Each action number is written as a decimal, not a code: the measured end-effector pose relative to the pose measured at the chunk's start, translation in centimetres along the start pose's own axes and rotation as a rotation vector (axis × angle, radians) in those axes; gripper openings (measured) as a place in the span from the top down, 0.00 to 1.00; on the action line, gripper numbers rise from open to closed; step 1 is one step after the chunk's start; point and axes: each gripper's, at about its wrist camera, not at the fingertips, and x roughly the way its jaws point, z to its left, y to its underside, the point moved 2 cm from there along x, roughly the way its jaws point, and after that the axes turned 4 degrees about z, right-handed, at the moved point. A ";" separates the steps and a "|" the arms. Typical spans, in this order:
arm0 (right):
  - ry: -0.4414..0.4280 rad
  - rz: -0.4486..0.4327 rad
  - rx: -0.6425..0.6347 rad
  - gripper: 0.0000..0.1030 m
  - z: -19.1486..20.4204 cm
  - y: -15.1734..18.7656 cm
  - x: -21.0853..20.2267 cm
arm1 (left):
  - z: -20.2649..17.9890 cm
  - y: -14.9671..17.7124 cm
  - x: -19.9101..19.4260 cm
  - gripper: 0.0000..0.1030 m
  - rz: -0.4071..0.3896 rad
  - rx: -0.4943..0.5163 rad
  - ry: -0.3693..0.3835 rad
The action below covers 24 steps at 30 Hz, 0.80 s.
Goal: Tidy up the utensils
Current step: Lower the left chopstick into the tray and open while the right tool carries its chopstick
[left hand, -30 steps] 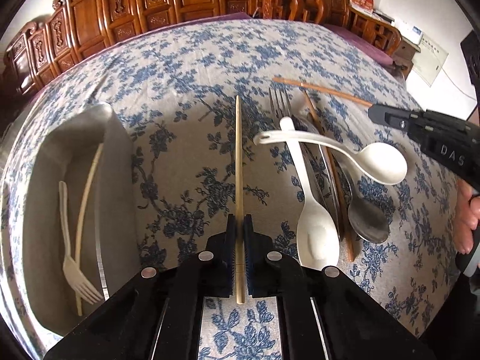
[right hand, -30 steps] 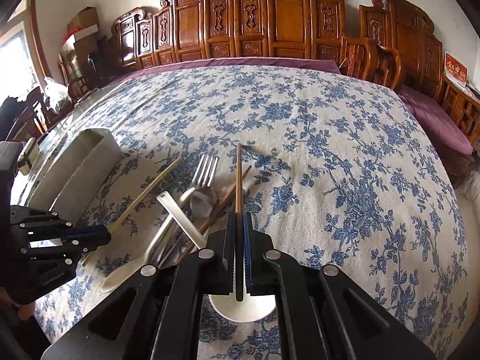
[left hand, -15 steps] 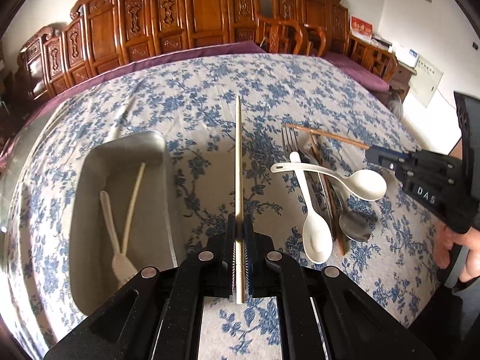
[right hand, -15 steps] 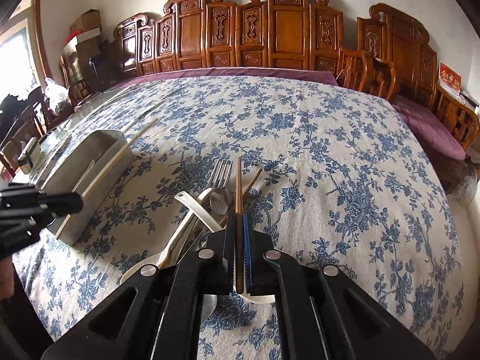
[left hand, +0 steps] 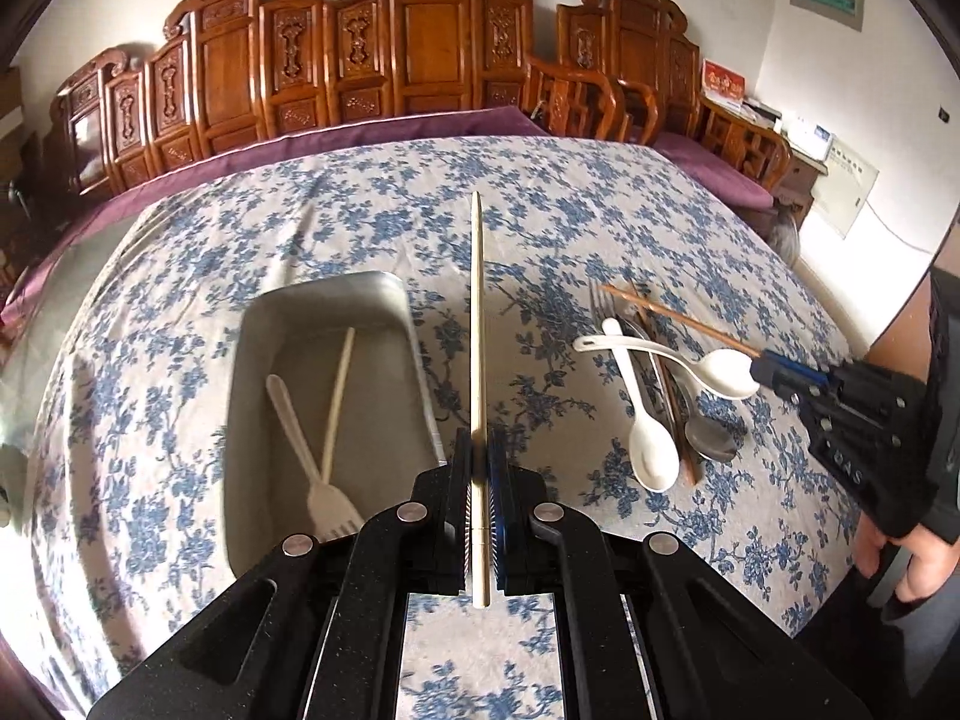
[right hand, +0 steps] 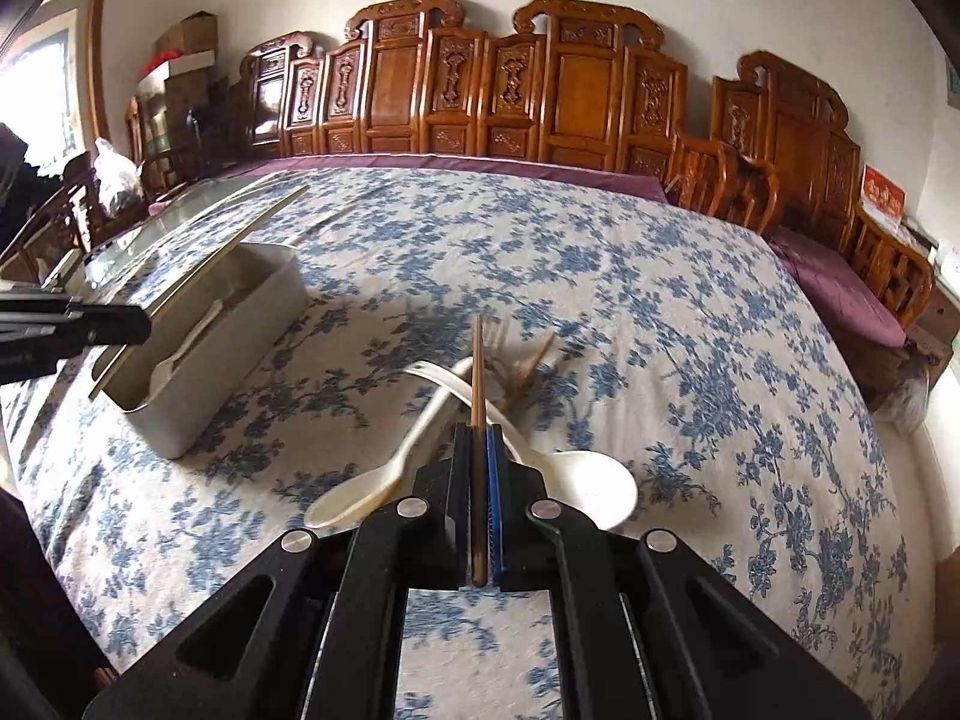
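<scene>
The pale chopstick [left hand: 477,324] was clamped near its butt end in the left tool [left hand: 478,516], projecting straight ahead, just right of the metal tray [left hand: 336,294] on the counter [left hand: 540,222]. The right tool [right hand: 478,504] gripped a brown chopstick [right hand: 477,372] likewise. Both looked light, stiff and slippery, likely to pivot if pinched at one end only.
</scene>
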 end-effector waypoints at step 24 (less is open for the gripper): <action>-0.075 -0.030 -0.089 0.95 7.6 -2.4 -3.2 | 7.6 0.9 5.4 0.96 0.174 -0.128 -0.063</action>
